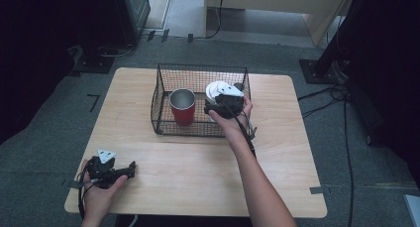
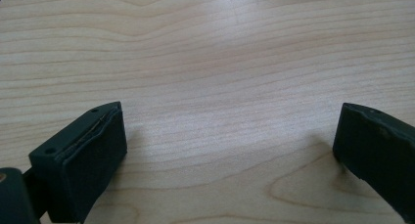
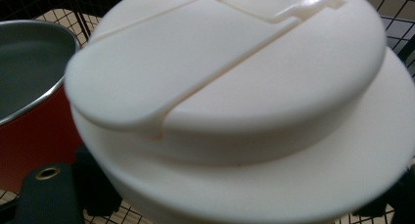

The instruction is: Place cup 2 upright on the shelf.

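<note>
Inside black wire basket (image 1: pixel 163 105), smooth round white lid (image 3: pixel 235 101) (glossy plastic), red steel-rimmed cup (image 1: pixel 182 107)

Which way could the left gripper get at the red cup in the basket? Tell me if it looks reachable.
Probably yes, from above. The left gripper rests open on the table, apart from the wire basket. The basket's top is open and the red cup stands upright, with the right gripper and white lid beside it.

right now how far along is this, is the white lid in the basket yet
The red cup already stands upright in the wire basket. In hand: the right gripper holds the white lid inside the basket, beside the cup, apparently not let go yet. Left: probably releasing the lid and drawing back. The left gripper rests open on the table.
</note>
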Demonstrator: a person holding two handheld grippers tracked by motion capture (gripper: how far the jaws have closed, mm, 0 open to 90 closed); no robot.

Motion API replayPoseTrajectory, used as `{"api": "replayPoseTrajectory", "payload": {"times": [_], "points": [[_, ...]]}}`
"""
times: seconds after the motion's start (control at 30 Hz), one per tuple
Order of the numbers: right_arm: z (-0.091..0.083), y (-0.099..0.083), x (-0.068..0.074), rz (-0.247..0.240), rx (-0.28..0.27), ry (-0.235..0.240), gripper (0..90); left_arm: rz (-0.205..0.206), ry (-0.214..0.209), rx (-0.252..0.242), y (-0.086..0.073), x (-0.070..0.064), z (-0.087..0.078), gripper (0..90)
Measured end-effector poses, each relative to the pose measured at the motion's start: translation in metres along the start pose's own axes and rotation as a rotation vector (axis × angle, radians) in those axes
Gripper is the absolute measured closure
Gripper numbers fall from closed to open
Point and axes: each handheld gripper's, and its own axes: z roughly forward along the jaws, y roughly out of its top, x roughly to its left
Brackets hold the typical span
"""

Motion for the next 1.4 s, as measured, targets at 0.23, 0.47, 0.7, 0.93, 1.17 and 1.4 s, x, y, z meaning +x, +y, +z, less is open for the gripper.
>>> {"api": "replayPoseTrajectory", "payload": {"times": [0.23,0.47,0.7,0.93,1.17,1.4], "points": [[0.000,0.001,-0.003,0.005,0.017,0.014,13.1,0.000,0.000,0.000,0.000,0.000,0.000,0.1],[0.000,0.001,-0.003,-0.004,0.031,0.036,5.2,0.000,0.000,0.000,0.000,0.000,0.000,0.2],[-0.002,0.001,-0.001,-0.023,0.036,0.024,3.2,0.000,0.000,0.000,0.000,0.000,0.000,0.1],[-0.008,0.000,0.002,-0.029,0.052,0.011,3.2,0.000,0.000,0.000,0.000,0.000,0.000,0.1],[-0.014,-0.005,0.005,-0.014,0.059,-0.005,2.0,0.000,0.000,0.000,0.000,0.000,0.000,0.1],[-0.020,-0.010,0.009,-0.015,0.062,-0.022,2.0,0.000,0.000,0.000,0.000,0.000,0.000,0.1]]}}
